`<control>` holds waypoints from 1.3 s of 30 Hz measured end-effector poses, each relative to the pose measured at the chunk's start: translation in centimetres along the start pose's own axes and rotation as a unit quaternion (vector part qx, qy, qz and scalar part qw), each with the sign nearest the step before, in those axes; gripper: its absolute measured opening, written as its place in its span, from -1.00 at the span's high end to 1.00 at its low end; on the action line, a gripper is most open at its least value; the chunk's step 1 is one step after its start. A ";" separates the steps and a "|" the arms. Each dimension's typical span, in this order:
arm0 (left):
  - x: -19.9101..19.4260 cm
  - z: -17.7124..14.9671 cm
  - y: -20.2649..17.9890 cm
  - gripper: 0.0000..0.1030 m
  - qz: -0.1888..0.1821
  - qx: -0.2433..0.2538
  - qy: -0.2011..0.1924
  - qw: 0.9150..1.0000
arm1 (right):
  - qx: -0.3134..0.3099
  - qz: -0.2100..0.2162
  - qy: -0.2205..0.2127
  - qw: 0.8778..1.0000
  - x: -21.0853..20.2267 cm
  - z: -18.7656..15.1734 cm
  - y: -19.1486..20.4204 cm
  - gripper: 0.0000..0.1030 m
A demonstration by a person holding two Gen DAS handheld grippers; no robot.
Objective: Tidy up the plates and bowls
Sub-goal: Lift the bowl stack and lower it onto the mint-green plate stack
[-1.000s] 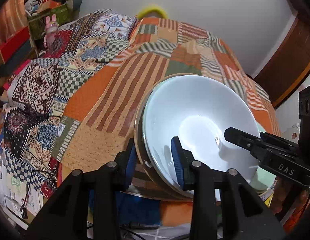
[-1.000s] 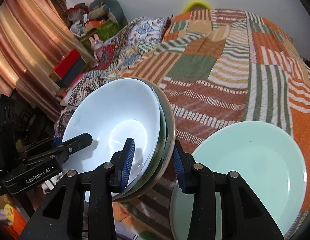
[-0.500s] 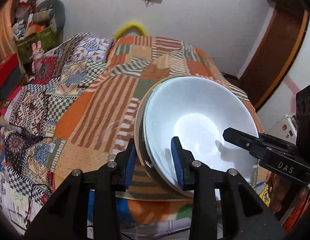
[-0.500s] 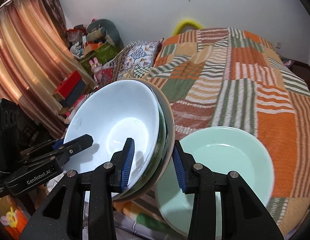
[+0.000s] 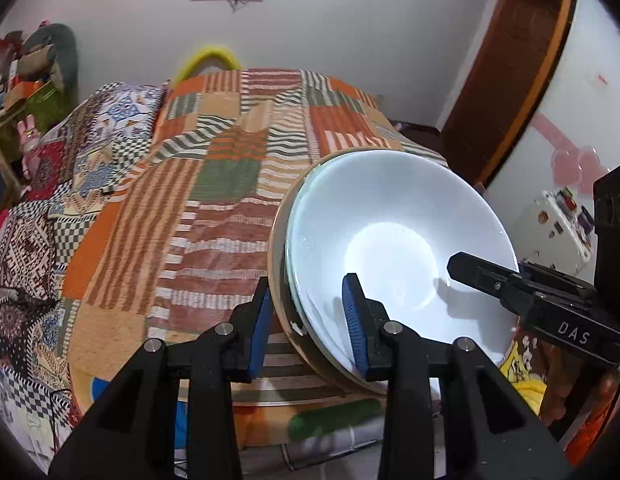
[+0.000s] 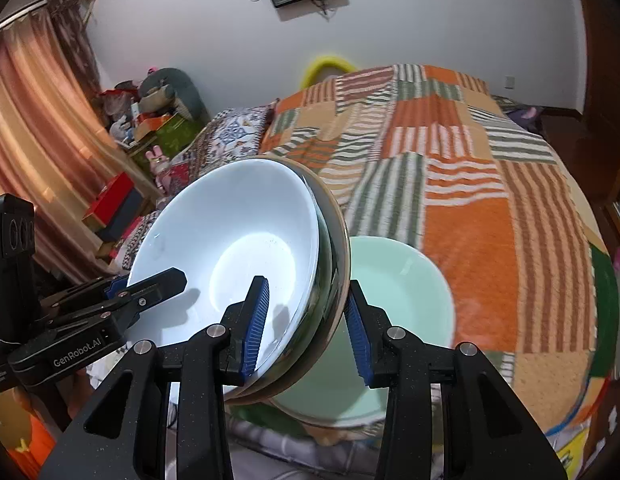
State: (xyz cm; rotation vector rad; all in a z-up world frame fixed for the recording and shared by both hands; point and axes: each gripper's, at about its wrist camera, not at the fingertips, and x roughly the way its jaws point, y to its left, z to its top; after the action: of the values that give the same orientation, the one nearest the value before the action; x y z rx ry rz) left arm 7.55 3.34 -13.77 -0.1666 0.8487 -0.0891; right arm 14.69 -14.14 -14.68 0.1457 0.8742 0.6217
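Left gripper (image 5: 307, 320) and right gripper (image 6: 305, 326) clamp opposite rims of the stack of bowls (image 5: 394, 256), held above the patchwork bedspread (image 5: 213, 208), hollow tilted toward the cameras. Lettering reads "DAS" and "GenRobot.AI" on the tools. The green plate (image 6: 394, 300) lies flat on the bed beyond.

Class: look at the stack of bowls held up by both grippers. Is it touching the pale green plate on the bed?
Cannot tell. In the right wrist view the stack of bowls overlaps the green plate, hiding any gap or contact; the left wrist view does not show the plate.
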 end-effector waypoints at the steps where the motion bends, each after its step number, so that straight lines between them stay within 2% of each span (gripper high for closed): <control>1: 0.3 0.0 -0.4 0.33 -0.001 0.005 0.003 1.000 | 0.005 -0.003 0.000 1.000 -0.2 -0.2 -0.5 0.32; 9: 2.7 0.0 -2.4 0.33 -0.007 0.032 0.031 0.999 | 0.029 -0.016 0.008 0.999 -0.6 -1.2 -2.7 0.32; 17: 5.1 -0.2 -2.8 0.33 -0.011 0.038 0.059 0.997 | 0.046 -0.029 0.022 0.998 0.0 -1.8 -4.4 0.32; 26: 6.9 -0.4 -2.2 0.33 -0.011 0.027 0.087 0.996 | 0.055 -0.030 0.043 0.997 1.3 -2.0 -4.9 0.32; 39: 7.9 -0.4 -1.5 0.32 -0.025 0.008 0.092 0.995 | 0.066 -0.015 0.049 0.997 2.2 -2.0 -5.5 0.26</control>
State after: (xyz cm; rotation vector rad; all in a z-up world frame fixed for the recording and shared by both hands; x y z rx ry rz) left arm 12.45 0.65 -19.55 -0.1666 1.0284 -0.1588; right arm 16.69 -17.66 -19.47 0.2224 1.0103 0.5468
